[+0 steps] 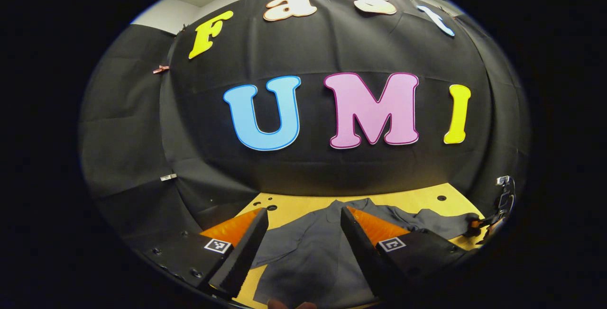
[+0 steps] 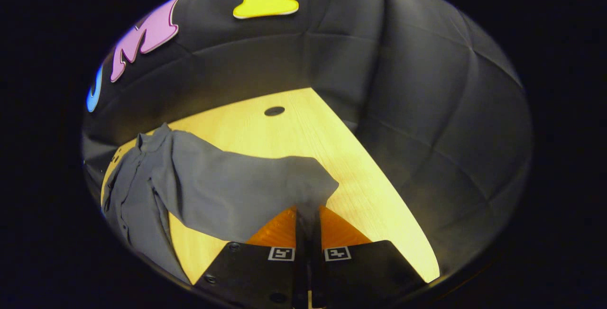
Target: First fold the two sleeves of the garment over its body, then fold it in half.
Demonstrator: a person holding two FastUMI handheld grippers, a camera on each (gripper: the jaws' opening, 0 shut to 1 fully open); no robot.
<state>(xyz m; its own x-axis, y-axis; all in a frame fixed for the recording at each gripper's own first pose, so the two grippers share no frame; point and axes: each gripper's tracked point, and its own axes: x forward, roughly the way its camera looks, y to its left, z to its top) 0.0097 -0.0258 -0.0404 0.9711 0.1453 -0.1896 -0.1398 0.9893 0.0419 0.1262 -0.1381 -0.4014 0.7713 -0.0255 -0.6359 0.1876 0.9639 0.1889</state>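
One grey shirt [image 1: 308,252] lies on the table [image 2: 303,129]; left claw [image 1: 303,238] spread, right claw [image 2: 307,214] pinching one sleeve [image 2: 246,190].

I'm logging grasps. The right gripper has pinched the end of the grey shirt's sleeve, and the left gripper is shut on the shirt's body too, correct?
Not quite. The left gripper is open, its fingers spread above the grey fabric shirt, as the left gripper view shows. The right gripper does pinch the sleeve end.

Left hand-held gripper [image 1: 303,233] hovers with fingers spread wide; right hand-held gripper [image 2: 308,219] has its fingers pinched together.
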